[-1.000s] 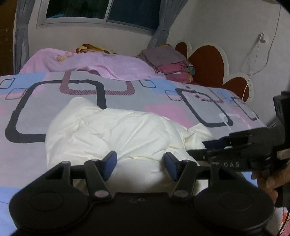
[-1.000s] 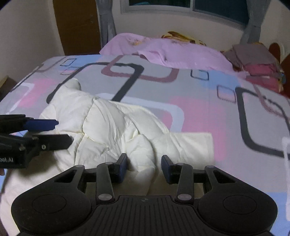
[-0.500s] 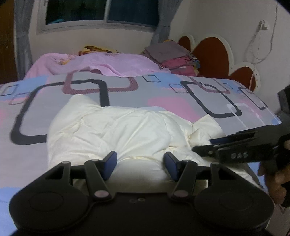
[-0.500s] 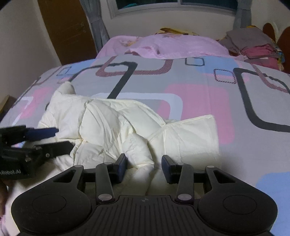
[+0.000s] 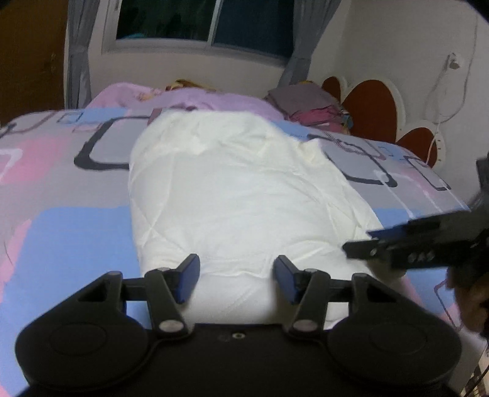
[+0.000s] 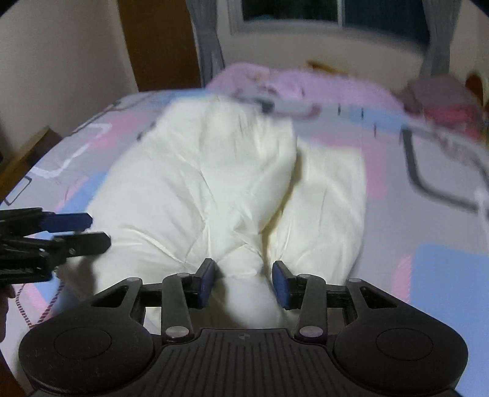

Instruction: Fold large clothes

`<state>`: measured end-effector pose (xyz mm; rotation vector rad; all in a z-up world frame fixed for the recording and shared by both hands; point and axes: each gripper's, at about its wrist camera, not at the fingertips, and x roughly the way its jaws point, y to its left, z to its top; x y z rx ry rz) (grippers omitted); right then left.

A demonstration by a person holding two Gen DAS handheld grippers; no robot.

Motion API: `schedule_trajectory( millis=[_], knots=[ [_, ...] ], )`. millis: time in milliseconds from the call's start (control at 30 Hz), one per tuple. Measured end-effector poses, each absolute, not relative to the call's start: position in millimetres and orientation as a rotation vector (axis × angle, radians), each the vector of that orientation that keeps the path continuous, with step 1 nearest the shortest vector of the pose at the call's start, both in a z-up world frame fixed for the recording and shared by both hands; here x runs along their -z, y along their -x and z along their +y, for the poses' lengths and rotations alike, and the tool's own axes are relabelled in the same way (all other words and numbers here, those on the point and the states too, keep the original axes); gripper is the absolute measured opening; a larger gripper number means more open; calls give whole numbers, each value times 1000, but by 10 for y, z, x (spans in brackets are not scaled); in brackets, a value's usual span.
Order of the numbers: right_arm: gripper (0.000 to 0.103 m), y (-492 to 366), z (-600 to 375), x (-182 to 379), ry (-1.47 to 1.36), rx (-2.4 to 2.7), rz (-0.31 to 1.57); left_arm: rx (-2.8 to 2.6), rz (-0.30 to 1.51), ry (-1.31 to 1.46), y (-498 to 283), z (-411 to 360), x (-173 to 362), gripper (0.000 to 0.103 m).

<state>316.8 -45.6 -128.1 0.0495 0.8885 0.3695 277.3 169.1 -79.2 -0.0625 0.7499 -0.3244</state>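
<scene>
Both grippers spread over the bed!
Left gripper (image 5: 237, 278) and right gripper (image 6: 243, 282) gaping, gripping nothing; white padded garment (image 5: 238, 195) bunched on the bed (image 5: 58, 232) just ahead, spilling between their fingers.

This is a bedroom in a home. A bed (image 5: 55, 232) fills most of both views, covered with a sheet printed in pink, blue and grey rounded squares. A padded headboard (image 5: 371, 113) of red-brown lobes stands against the white wall. A curtained window (image 5: 201, 21), dark outside, sits above the bed's far side, where a pink blanket (image 5: 214, 100) and a stack of folded clothes (image 5: 308, 105) lie. A wooden door (image 6: 159, 42) shows in the right wrist view.
</scene>
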Motion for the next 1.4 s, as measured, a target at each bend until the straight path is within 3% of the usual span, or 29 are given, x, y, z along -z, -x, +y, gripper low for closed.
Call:
schedule_trajectory(
  millis=[200, 467, 833, 900, 933, 1400],
  knots=[
    [41, -3063, -535, 1185, -43, -360, 874, 264, 762, -2, -2687, 1597, 805, 52],
    [41, -1676, -1184, 561, -78, -324, 693, 181, 650, 43, -1405, 1605, 401, 55],
    [41, -309, -1320, 282, -141, -290, 663, 129, 541, 60, -99, 1354, -39, 103],
    [92, -164, -1279, 286, -131, -216, 646, 96, 519, 30, 48, 1260, -65, 103],
    [103, -86, -1265, 290, -127, -195, 617, 85, 516, 6, 99, 1209, -73, 103],
    [103, 367, -1072, 96, -86, -194, 569, 77, 492, -57, 534, 1042, -198, 103]
  ],
)
